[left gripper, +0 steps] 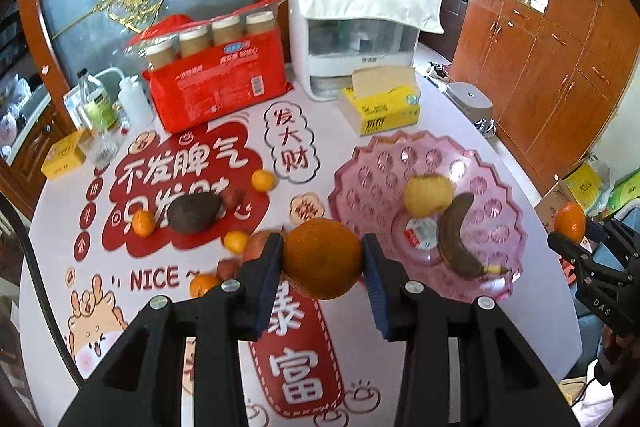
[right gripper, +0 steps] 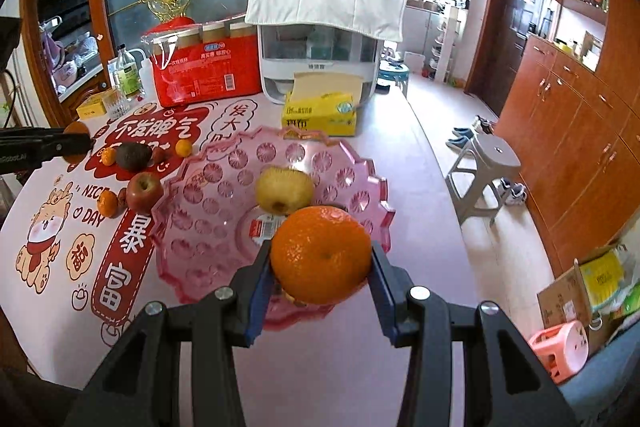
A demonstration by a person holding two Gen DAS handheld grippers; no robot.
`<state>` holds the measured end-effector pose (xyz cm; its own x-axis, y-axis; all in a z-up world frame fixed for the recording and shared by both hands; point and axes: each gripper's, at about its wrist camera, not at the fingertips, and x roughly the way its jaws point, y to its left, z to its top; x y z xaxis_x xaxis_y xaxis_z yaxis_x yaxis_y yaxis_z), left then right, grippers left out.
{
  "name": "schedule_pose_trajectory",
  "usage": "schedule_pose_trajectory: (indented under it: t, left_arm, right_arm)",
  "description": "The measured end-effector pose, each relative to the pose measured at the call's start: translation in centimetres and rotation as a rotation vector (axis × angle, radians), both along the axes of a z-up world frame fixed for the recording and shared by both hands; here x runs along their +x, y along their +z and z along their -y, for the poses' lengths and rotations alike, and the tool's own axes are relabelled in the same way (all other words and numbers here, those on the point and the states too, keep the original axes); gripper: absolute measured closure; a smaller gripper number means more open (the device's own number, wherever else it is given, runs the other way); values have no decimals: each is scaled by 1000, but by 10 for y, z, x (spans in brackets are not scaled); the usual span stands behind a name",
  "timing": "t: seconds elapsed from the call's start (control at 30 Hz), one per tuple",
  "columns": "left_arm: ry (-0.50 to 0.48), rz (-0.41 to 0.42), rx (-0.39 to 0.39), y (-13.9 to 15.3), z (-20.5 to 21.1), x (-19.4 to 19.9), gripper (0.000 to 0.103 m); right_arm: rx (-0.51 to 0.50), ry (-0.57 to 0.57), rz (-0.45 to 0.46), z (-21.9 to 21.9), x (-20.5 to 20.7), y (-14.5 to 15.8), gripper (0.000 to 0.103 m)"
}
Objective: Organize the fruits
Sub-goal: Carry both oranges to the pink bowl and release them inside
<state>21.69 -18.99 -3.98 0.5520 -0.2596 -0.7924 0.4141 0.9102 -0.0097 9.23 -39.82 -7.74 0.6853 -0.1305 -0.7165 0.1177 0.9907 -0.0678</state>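
The left gripper (left gripper: 323,259) is closed on a dull orange (left gripper: 322,257); its two blue pads press the fruit from both sides, and the fruit is held above the surface (left gripper: 360,347). The right gripper (right gripper: 320,261) is closed in the same way on a bright orange (right gripper: 321,254), which hangs over the near rim of the pink bowl (right gripper: 192,227).

In the left wrist view the bowl lies at about 2 o'clock from the held fruit. Inside it are a yellow pear (left gripper: 428,195) and, just beside it, a very dark banana (left gripper: 460,237). In the right wrist view the pear sits at 11 o'clock from the bright orange.

On the surface, at about 10 o'clock from the dull orange, lies a dark avocado (left gripper: 194,213) with several small mandarins (left gripper: 263,181) around it. A red apple (right gripper: 145,191) is just beside the bowl's left rim in the right wrist view, touching a small brownish fruit that cannot be identified.

Farther back, at 12 o'clock, stand a yellow tissue box (left gripper: 380,105), a white appliance (left gripper: 352,67) covered with a white cloth, and a red pack of paper cups (left gripper: 216,79). A grey stool (right gripper: 486,167) stands on the floor at 3 o'clock.
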Motion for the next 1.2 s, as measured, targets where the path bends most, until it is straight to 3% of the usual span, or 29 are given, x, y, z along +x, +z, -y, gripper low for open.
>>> schedule_pose_trajectory:
  t: [0.43, 0.87, 0.9, 0.93, 1.0, 1.07, 1.2]
  left_arm:
    - [-23, -95, 13, -44, 62, 20, 65]
    - [-21, -194, 29, -80, 75, 31, 63]
    - [-22, -191, 31, -80, 75, 32, 52]
    - [-20, -183, 39, -79, 75, 32, 32]
    - [-22, -148, 59, -76, 75, 29, 20]
    - [-17, -141, 56, -74, 74, 27, 17]
    - [36, -171, 29, -76, 63, 23, 16]
  right_arm:
    - [106, 139, -35, -4, 35, -26, 58]
    - [217, 268, -147, -35, 52, -63, 57]
    - [220, 270, -151, -36, 52, -65, 57]
    - [226, 272, -157, -38, 53, -66, 57]
    - [231, 261, -174, -40, 53, -69, 55]
    - [229, 247, -170, -40, 53, -68, 49]
    - [216, 232, -164, -41, 50, -65, 49]
